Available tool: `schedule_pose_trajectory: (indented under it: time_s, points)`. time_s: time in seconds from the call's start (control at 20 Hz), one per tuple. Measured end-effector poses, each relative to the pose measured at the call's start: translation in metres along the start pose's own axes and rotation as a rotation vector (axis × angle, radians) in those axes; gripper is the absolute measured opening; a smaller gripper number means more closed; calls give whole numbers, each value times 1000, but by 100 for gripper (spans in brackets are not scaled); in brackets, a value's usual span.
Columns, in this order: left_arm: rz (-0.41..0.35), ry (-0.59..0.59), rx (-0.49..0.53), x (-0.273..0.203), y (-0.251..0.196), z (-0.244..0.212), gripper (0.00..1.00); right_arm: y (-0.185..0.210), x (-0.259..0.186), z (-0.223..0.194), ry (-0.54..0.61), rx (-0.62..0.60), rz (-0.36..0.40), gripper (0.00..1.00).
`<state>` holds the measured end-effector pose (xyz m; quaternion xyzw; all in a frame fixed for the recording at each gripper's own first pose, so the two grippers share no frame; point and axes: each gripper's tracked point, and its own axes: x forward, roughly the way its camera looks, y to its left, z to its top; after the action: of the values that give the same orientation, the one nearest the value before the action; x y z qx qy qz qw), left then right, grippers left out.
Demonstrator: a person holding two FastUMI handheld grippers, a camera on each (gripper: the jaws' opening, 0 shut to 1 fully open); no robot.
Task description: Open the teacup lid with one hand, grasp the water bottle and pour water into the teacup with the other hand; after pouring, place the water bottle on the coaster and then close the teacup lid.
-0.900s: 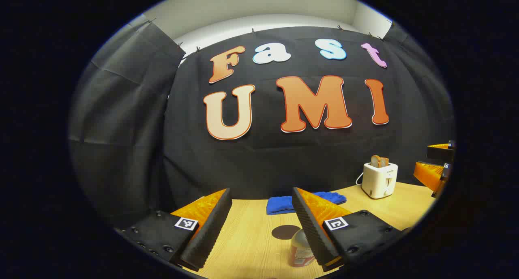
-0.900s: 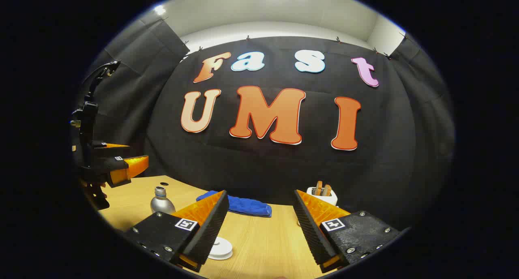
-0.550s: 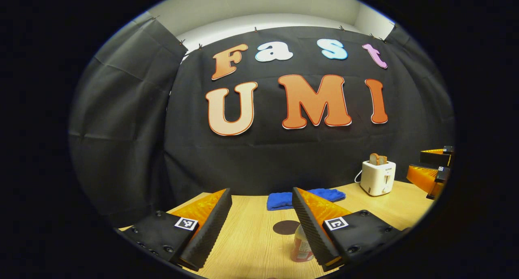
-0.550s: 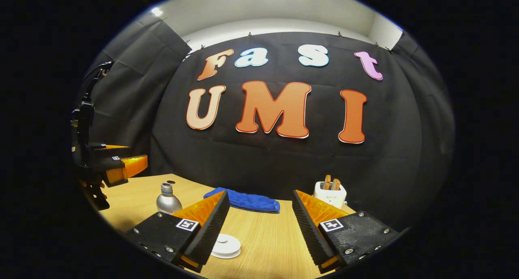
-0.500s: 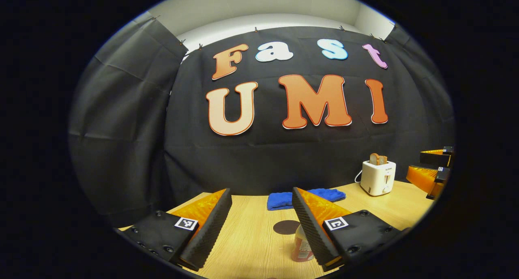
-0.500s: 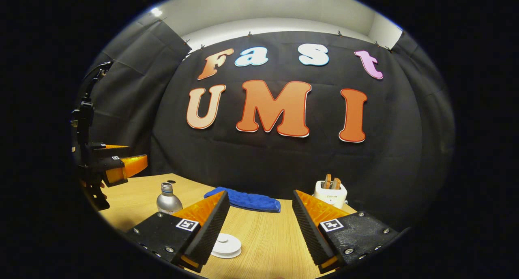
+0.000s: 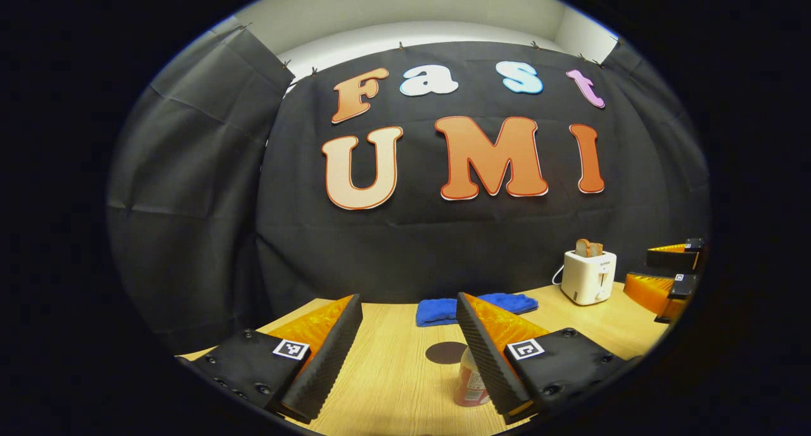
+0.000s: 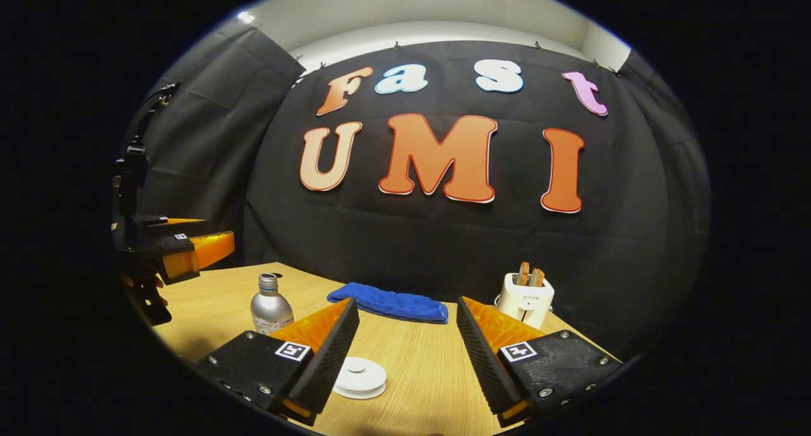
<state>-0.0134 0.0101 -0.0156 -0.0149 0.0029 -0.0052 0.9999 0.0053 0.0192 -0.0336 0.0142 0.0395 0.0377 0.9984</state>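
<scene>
So, quick notes.
Left gripper: my left gripper [image 7: 408,347] hung above the light wooden table [image 7: 393,385], jaws wide apart, nothing between them.
Right gripper: my right gripper [image 8: 405,350] was also spread open and empty, over the same table [image 8: 431,385].
Water bottle: the silver metal water bottle with a reddish label [image 7: 472,382] stood upright, partly hidden behind my left gripper's right finger [image 7: 491,353]; in the right gripper view it [image 8: 270,309] stood well to the left, uncapped.
Coaster: the dark round coaster [image 7: 445,352] lay flat just beyond the bottle.
Teacup lid: the white round teacup lid [image 8: 360,377] sat by my right gripper's left finger [image 8: 323,353]; cup underneath could not be told.
Background: blue folded cloth [image 8: 388,303], white toaster with toast [image 8: 525,300] at the table's far side.
</scene>
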Motion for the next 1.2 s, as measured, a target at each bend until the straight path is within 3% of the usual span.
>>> schedule_pose_trajectory:
  time_s: [0.4,0.45,0.6,1.0,1.2]
  points:
    - [-17,14,8,-7,-6,-9,95,15,7,-23,64,38,60,93]
    - [-19,19,10,-8,-7,-11,100,19,8,-29,76,44,73,93]
    - [-29,25,14,-10,-10,-13,98,27,13,-43,105,38,89,93]
    - [-29,47,31,-16,-10,-25,98,56,28,-99,250,38,160,77]
    - [-30,63,30,-15,-9,-31,98,66,34,-121,315,40,186,63]
